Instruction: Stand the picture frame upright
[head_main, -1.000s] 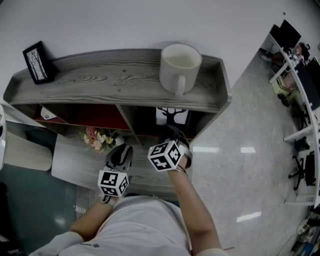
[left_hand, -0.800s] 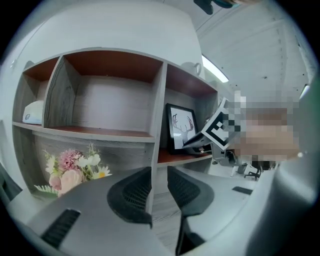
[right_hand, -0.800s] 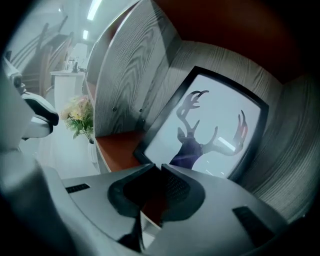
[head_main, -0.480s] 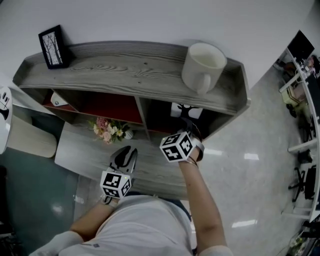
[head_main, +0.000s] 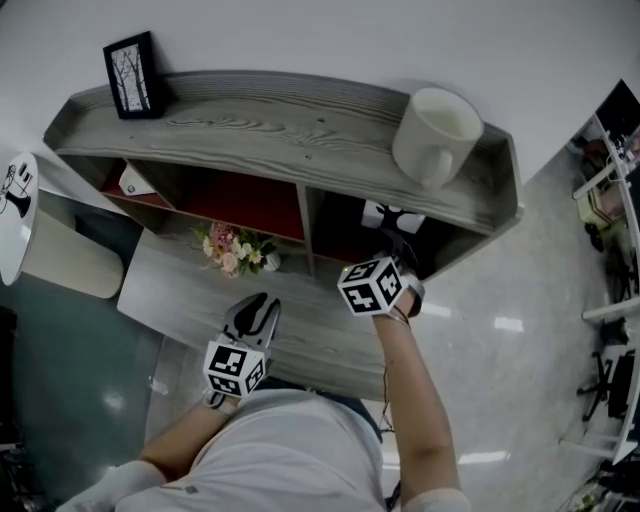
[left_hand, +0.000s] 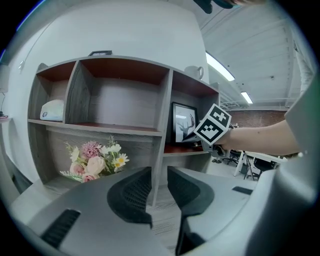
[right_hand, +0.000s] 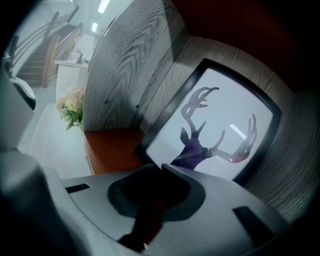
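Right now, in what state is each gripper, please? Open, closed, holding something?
Left gripper: open, with nothing between its jaws.
Right gripper: closed, gripping the lower edge of the picture frame.

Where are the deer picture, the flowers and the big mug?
deer picture frame (right_hand: 225, 115): right gripper view, on the white part between the antlers.
flowers (left_hand: 94, 164): left gripper view, on a pink bloom.
mug (head_main: 415, 150): head view, on its outer wall.

Left tool (head_main: 260, 303) farther from shelf (head_main: 280, 125)
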